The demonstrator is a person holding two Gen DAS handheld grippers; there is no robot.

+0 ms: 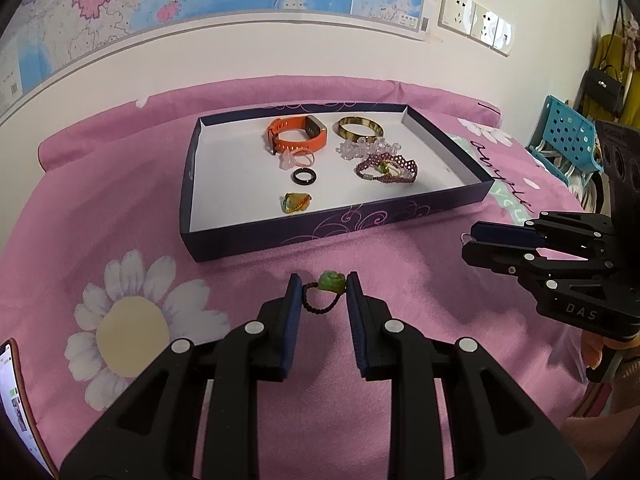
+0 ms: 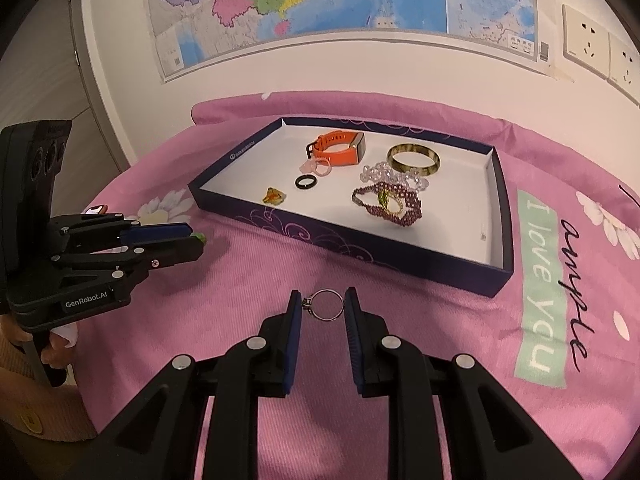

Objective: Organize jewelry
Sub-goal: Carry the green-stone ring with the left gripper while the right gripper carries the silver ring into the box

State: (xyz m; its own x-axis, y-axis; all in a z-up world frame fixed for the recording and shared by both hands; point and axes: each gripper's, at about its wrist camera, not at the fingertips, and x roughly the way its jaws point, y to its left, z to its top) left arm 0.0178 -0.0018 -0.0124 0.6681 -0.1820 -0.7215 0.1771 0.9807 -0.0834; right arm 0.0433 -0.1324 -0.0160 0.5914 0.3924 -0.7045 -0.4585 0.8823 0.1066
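Observation:
My left gripper (image 1: pixel 323 287) is shut on a dark beaded ring with a green stone (image 1: pixel 332 281), held just above the pink bedspread. My right gripper (image 2: pixel 323 301) is shut on a thin silver ring (image 2: pixel 326 319) with a small setting at its left side. Beyond both lies a dark blue tray (image 1: pixel 320 232) with a white floor. It holds an orange watch band (image 1: pixel 298 136), a gold bangle (image 1: pixel 359 128), a clear crystal bracelet (image 1: pixel 364 148), a purple beaded bracelet (image 1: pixel 386 168), a black ring (image 1: pixel 304 176), pink rings (image 1: pixel 298 158) and a yellow-orange ring (image 1: pixel 296 202). Each gripper shows in the other's view: the right gripper (image 1: pixel 472 238), the left gripper (image 2: pixel 198 240).
The pink bedspread (image 1: pixel 120 200) with daisy prints covers the surface up to a white wall with a map. A phone (image 1: pixel 16 400) lies at the near left edge. A blue perforated basket (image 1: pixel 568 136) and hanging bags stand off to the right.

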